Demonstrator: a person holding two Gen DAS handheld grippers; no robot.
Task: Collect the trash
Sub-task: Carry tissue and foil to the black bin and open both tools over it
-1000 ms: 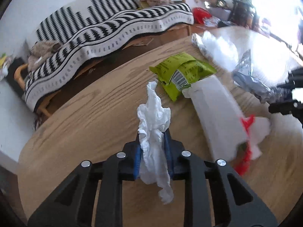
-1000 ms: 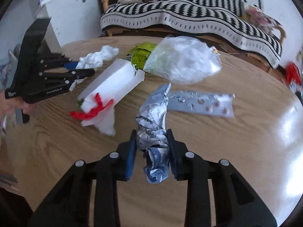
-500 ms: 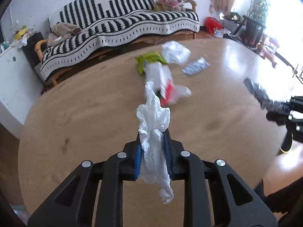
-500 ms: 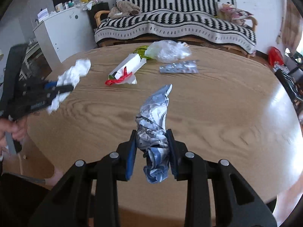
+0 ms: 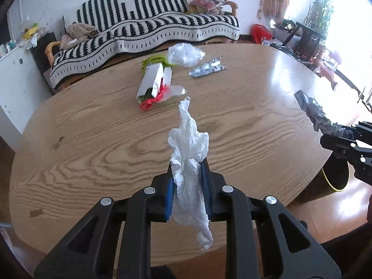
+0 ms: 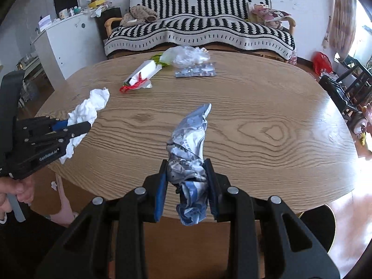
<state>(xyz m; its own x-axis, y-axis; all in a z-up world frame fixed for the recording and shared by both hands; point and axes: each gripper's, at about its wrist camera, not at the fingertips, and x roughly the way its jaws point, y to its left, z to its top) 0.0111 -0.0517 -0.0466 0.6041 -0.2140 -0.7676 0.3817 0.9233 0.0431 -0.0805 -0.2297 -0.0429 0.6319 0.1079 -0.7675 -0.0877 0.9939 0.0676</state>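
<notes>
Trash remains at the wooden table's (image 6: pixel 255 107) far edge: white carton (image 6: pixel 142 72), plastic bag (image 6: pixel 188 55), blister pack (image 6: pixel 196 69). Left gripper (image 5: pixel 187 181) clamps crumpled tissue (image 5: pixel 189 144), right gripper (image 6: pixel 187 183) clamps crumpled wrapper (image 6: pixel 189 144); the carton, lengthwise toward them, lies nearer the left.

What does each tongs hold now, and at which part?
The left tongs grip a crumpled white tissue near its lower middle. The right tongs grip a crumpled blue-grey wrapper near its lower middle.
</notes>
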